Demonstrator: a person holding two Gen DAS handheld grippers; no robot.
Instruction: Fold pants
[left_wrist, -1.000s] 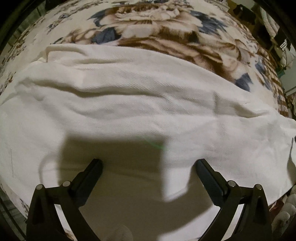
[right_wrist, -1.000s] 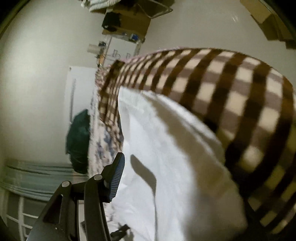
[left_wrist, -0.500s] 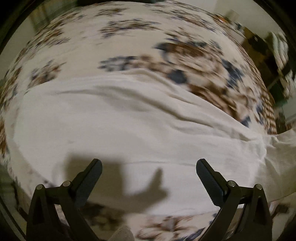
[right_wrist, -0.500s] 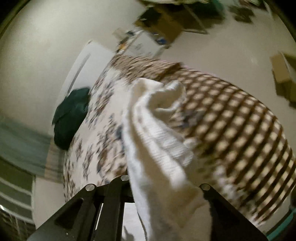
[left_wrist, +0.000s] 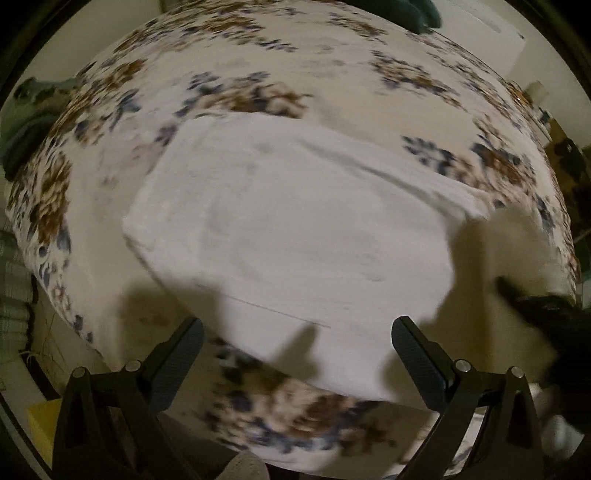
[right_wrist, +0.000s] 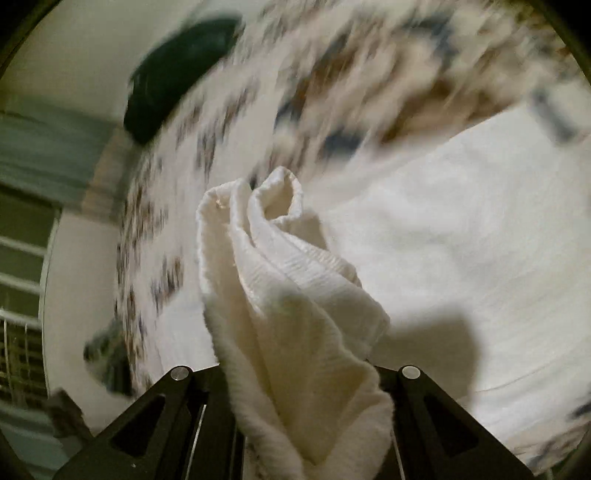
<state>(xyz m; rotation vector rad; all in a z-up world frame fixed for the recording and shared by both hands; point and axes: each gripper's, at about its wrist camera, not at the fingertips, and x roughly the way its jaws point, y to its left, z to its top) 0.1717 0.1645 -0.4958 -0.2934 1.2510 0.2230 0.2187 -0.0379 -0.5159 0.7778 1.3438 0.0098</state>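
Note:
The white pants lie spread flat on a floral bedspread. My left gripper is open and empty, held above the near edge of the pants. In the right wrist view my right gripper is shut on a bunched end of the white pants, which stands up in folds between the jaws. The rest of the pants lies on the bed to the right. A dark shape at the right edge of the left wrist view looks like the other gripper.
A dark green bundle lies at the far edge of the bed; it also shows in the left wrist view. The bed's near edge drops off at lower left. A pale wall and slatted furniture stand on the left.
My right gripper has closed on the pants' end and carried it over the bed toward the spread part. My left gripper has pulled back and up, so more bedspread shows.

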